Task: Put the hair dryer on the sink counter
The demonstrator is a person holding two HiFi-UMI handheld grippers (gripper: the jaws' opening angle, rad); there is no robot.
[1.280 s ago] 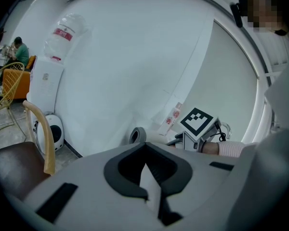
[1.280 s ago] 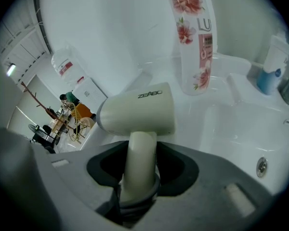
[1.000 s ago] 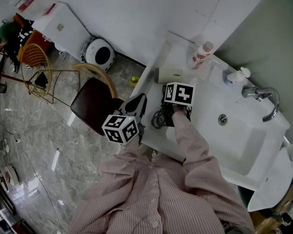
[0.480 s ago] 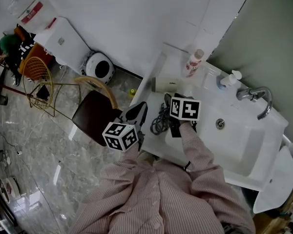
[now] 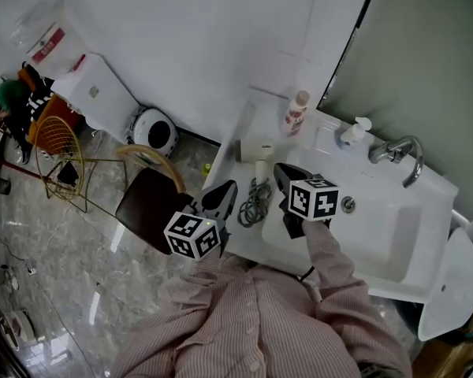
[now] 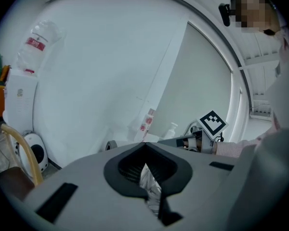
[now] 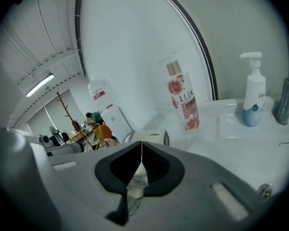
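Item: hair dryer [image 5: 258, 150]. Lies on its side on tabletop [image 5: 260, 124], L of basin, near pink bottle [image 5: 296, 113]; cord [image 5: 255, 201] bunched toward front edge. R tool [image 5: 281, 170]: clenched, empty, above tabletop just beside cord. L tool [image 5: 227, 189]: clenched, empty, at the front-L edge. We judge the placing done; step in hand = pull clear. We'd lift R tool up & back, clear of the cord loops so nothing drags the dryer, keeping off the bottle.
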